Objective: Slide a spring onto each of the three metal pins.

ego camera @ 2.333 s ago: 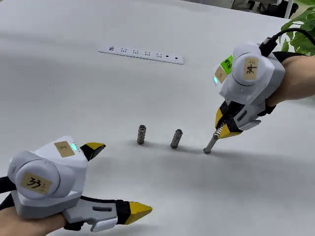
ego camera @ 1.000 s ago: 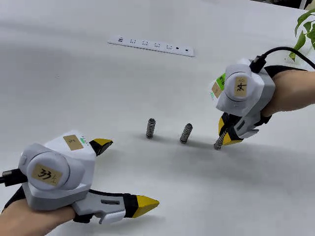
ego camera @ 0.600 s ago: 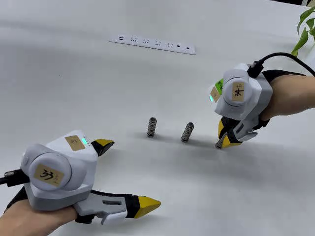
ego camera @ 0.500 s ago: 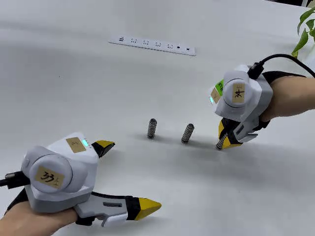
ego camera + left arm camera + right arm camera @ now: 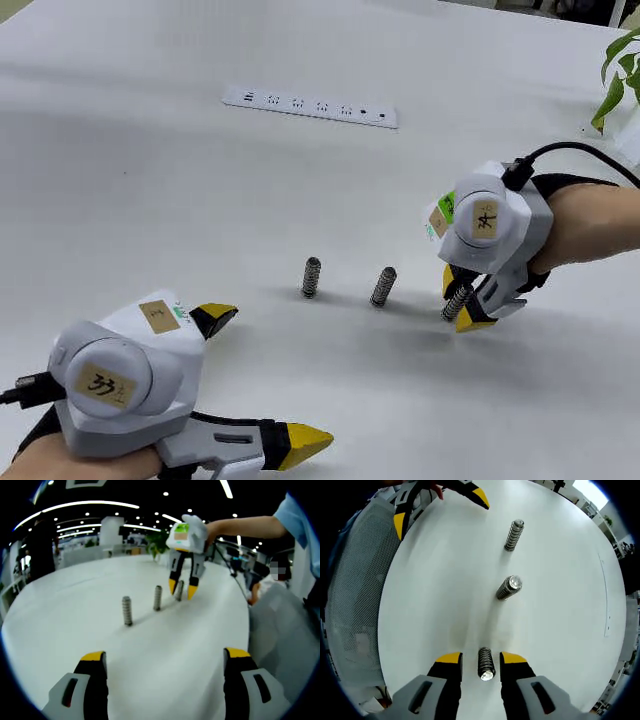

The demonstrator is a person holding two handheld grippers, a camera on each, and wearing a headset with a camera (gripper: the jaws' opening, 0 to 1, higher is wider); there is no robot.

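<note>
Right tongs (image 5: 481,656) — narrowly apart, astride third spring (image 5: 485,664)

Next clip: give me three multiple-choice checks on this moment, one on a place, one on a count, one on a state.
1. Where are the right tool's jaws?
A) either side of the end spring
B) high above the row
C) behind the row, near nothing

2. How many springs stand on the white table?
A) two
B) four
C) three

3. The left tool's jaws are:
A) shut on a spring
B) wide apart, holding nothing
C) shut on a pin

Key: A, the jaws flank that spring in the right gripper view; C, three stand in a row; B, bare table shows between its jaws.
</note>
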